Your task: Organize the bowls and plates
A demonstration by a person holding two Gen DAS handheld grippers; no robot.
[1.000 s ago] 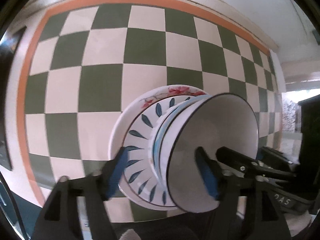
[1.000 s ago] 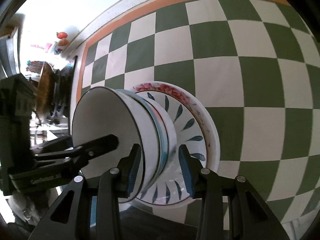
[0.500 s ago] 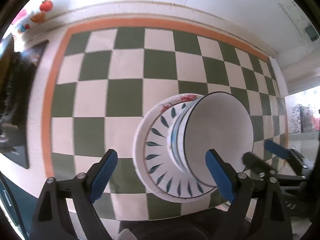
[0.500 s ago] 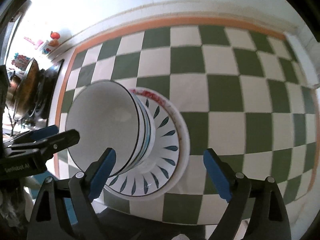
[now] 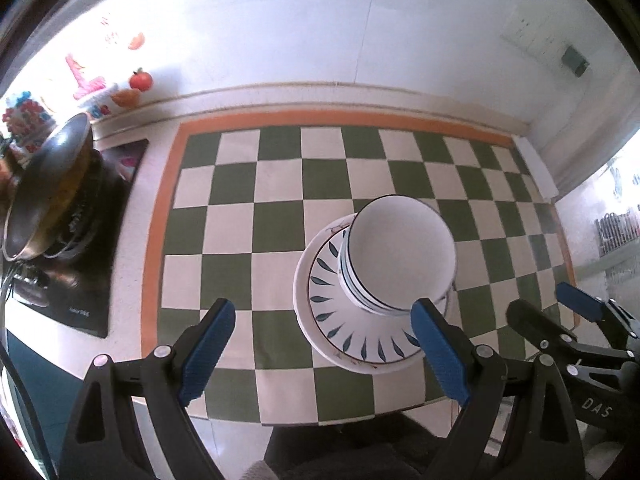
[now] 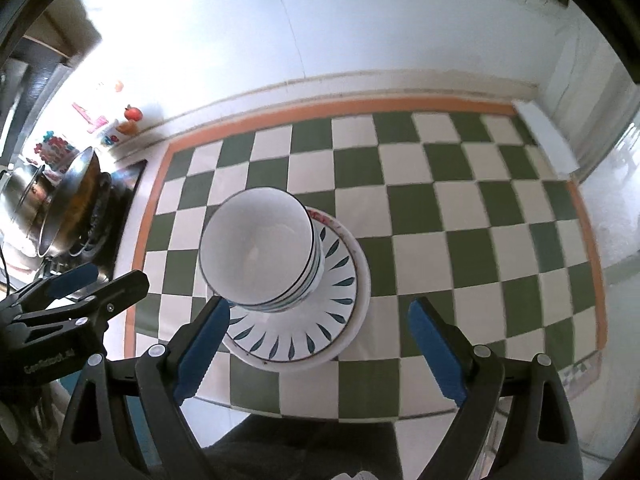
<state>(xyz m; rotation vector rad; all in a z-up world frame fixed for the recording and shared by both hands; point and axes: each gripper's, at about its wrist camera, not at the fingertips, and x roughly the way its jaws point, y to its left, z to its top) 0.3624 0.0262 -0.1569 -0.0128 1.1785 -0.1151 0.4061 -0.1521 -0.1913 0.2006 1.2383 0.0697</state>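
The bowls sit nested on the plates, mid-mat; both the left gripper and right gripper have just been opening, nothing between them. Best lift straight off the stack; any sideways brush could tip it.

A stack of white round ceramic bowls with thin dark rims stands upright, nested one inside another, with blue bands showing on the lower ones. It sits on a white plate painted with a ring of dark blue leaves. That plate rests on a larger white plate with a red floral edge, flat on the green-and-cream checked counter.
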